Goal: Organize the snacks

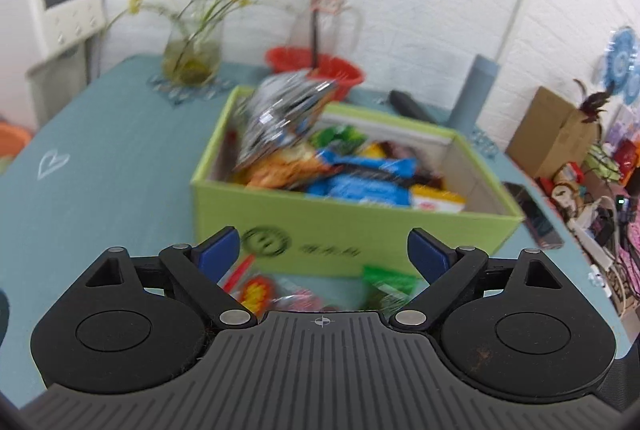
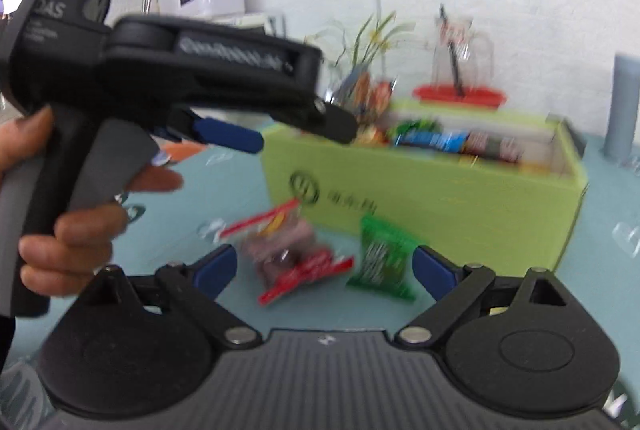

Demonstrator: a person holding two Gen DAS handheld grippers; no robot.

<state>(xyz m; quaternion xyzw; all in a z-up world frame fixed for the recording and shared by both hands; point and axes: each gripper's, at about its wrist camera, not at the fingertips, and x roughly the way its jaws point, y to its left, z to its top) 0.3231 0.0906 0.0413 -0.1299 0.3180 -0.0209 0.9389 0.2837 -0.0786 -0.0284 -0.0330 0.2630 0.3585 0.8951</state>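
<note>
My right gripper [image 2: 324, 270] is nearest to the lens, its jaws wide apart and holding nothing; between the blue pads [image 2: 434, 268] I see on the table [image 2: 200, 170] a red packet [image 2: 296, 258] and a green packet [image 2: 382, 262], just beside each other and not touched by me. My left gripper [image 1: 324, 254] has its jaws wide apart too, with nothing in them. In the right view it sits at the upper left, held by my hand [image 2: 76, 230]. Behind the packets stands the green box [image 1: 360, 230], open and full of snacks. A silver bag [image 1: 280, 118] sticks up from its near-left corner, blurred.
</note>
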